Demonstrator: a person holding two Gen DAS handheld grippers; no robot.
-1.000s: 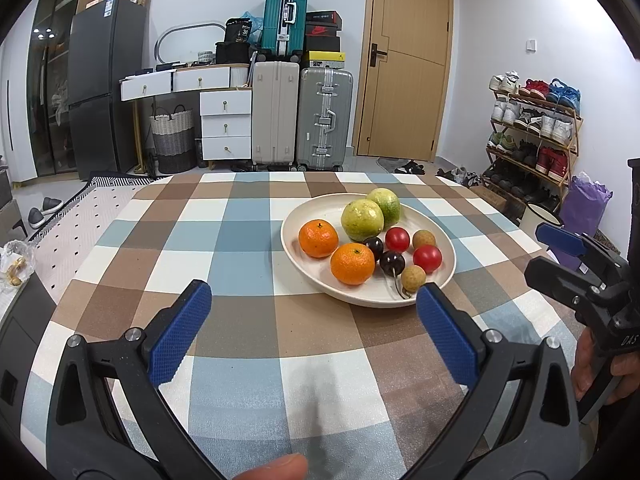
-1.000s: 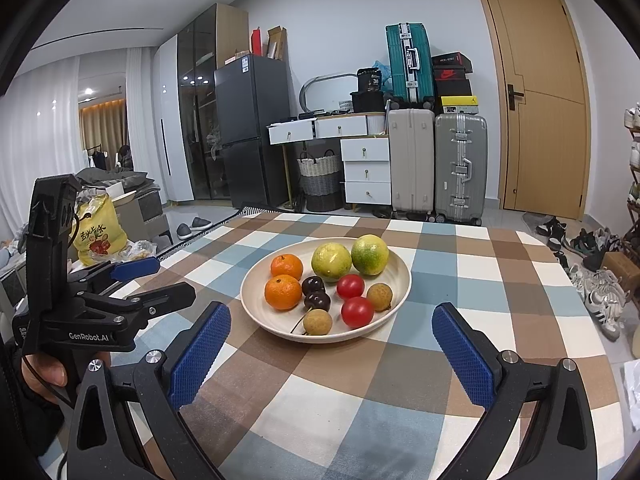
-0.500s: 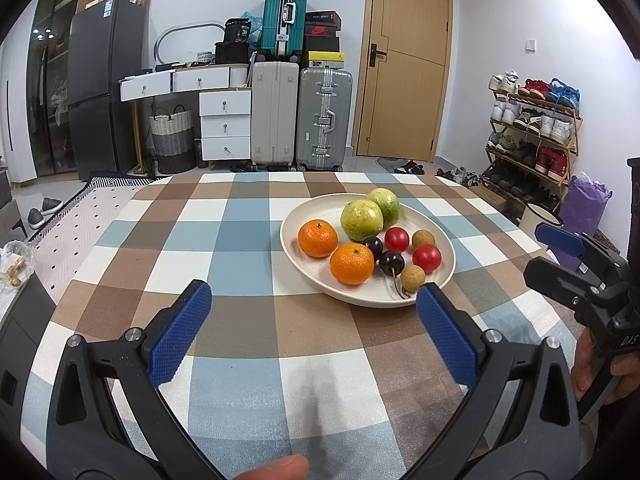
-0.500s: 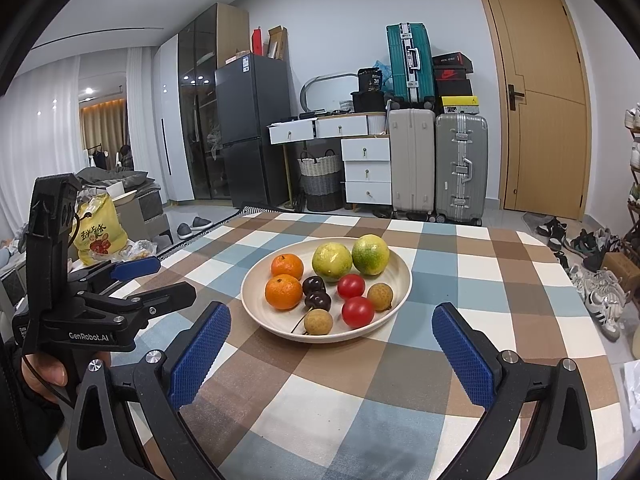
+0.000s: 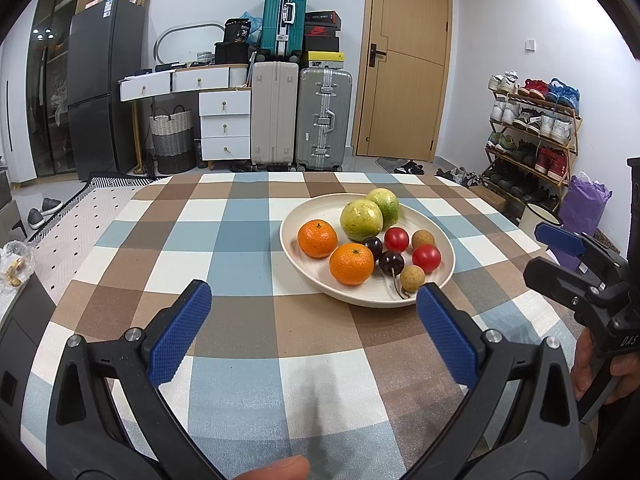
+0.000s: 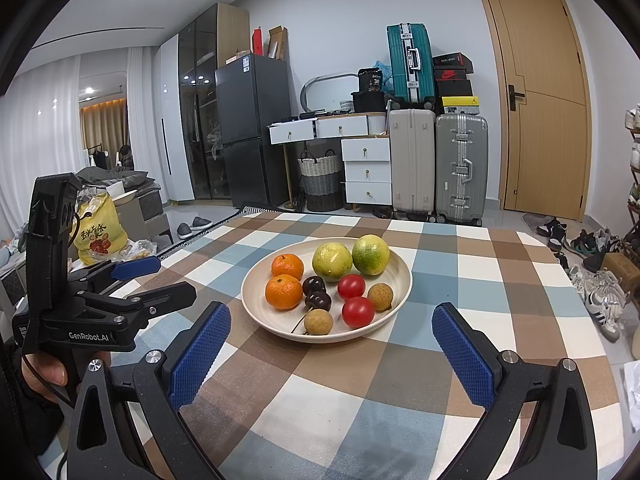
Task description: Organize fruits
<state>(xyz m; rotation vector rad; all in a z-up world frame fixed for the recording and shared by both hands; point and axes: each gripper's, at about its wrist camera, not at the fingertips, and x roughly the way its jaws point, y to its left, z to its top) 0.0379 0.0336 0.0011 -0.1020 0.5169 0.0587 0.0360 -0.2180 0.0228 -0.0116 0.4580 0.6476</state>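
Note:
A cream plate [image 5: 308, 272] [image 6: 256, 284] on the checked tablecloth holds two oranges [image 5: 351, 263] [image 6: 283, 291], two green citrus fruits [image 5: 361, 219] [image 6: 331, 262], two dark cherries [image 5: 391, 261] [image 6: 318, 301], two red tomatoes [image 5: 426, 257] [image 6: 358, 311] and two brown longans [image 5: 412, 277] [image 6: 318, 321]. My left gripper [image 5: 314, 320] is open and empty, above the cloth in front of the plate. My right gripper [image 6: 330, 342] is open and empty, just short of the plate's near rim. Each gripper shows in the other's view, the right [image 5: 560, 256] and the left [image 6: 156, 280].
The checked table [image 5: 240, 240] ends at the far edge toward suitcases [image 5: 276, 112], white drawers [image 5: 224, 120] and a door [image 5: 404, 60]. A shoe rack [image 5: 532, 128] and purple bag [image 5: 584, 204] stand right of the table. A yellow bag [image 6: 98, 236] sits at the left.

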